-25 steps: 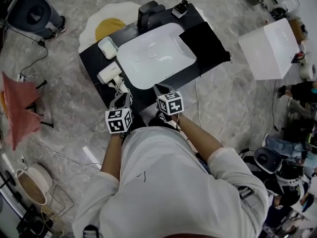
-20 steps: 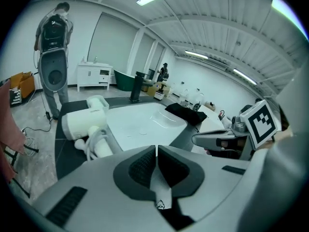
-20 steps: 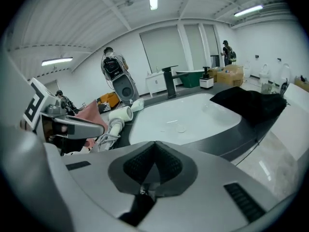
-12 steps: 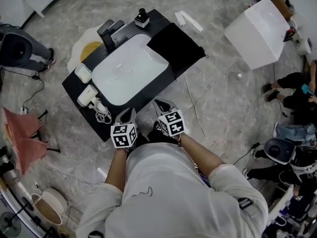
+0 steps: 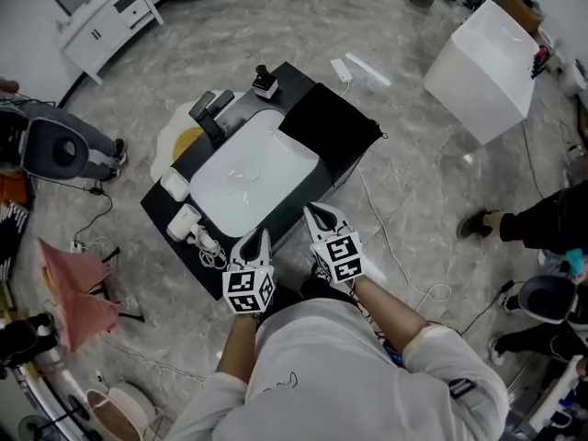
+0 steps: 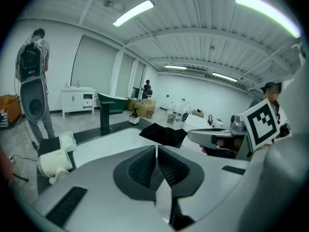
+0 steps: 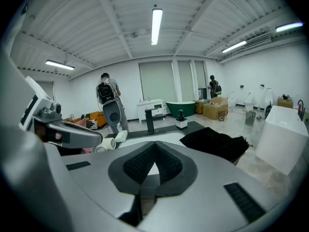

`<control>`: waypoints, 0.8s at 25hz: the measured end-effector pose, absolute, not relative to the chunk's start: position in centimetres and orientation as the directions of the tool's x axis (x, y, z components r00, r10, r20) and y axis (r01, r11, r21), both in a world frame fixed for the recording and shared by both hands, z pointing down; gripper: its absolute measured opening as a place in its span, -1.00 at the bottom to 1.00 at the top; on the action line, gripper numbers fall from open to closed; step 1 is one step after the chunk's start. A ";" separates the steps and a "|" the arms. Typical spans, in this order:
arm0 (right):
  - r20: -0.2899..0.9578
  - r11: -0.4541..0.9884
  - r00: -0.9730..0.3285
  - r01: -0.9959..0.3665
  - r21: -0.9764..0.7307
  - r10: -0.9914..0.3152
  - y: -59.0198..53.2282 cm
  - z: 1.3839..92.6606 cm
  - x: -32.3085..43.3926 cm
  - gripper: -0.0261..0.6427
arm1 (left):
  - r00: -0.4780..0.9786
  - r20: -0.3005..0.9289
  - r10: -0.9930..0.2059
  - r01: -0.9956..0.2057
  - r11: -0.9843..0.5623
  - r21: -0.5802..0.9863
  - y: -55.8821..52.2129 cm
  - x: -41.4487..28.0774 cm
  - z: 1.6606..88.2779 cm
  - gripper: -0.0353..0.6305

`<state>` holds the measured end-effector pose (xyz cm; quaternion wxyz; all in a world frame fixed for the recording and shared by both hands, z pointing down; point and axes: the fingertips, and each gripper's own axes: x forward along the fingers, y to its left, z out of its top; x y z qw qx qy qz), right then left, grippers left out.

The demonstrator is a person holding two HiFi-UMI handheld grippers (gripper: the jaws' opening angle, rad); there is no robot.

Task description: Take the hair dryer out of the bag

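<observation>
Your left gripper [image 5: 265, 235] and right gripper [image 5: 310, 210] are both clenched empty, just at the counter's [image 5: 289, 73] near edge. Dryer [image 5: 186, 221] lies on the counter left of the sink [image 5: 253, 173], outside the bag [image 5: 331, 127], apart from both grippers.

A large indoor hall staged as a mock bathroom; a long black counter [image 5: 158, 211] with a white rectangular basin [image 5: 253, 173] and black tap [image 5: 213, 113] stands alone on grey marble-patterned floor [image 5: 413, 182]; a dark green bathtub [image 7: 182, 105], white cabinet [image 5: 106, 21] and cardboard boxes [image 7: 216, 108] sit under a ribbed white ceiling [image 7: 120, 28] with tube lights [image 7: 155, 25].
</observation>
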<state>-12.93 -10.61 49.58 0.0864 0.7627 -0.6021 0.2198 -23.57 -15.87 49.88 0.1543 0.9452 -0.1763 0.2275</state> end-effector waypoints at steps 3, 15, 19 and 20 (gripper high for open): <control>0.398 -0.264 0.201 -0.958 -0.111 -0.895 -11.5 47.2 -13.2 -0.93 | 0.852 0.423 -0.309 -0.420 -0.886 0.199 -18.1 -23.5 46.6 -0.81; 0.129 -0.298 0.290 -0.954 -0.048 -0.948 -14.9 33.5 -14.5 -0.93 | 0.913 0.116 -0.391 -0.402 -0.909 0.109 -22.8 -25.3 33.8 -0.81; 0.099 -0.332 0.330 -0.943 -0.002 -0.939 -14.1 32.2 -14.4 -0.93 | 0.901 0.098 -0.422 -0.431 -0.896 0.105 -24.5 -27.3 32.4 -0.81; 0.097 -0.337 0.336 -0.941 0.002 -0.937 -14.0 32.0 -14.3 -0.93 | 0.898 0.102 -0.429 -0.438 -0.893 0.099 -24.8 -27.5 32.3 -0.81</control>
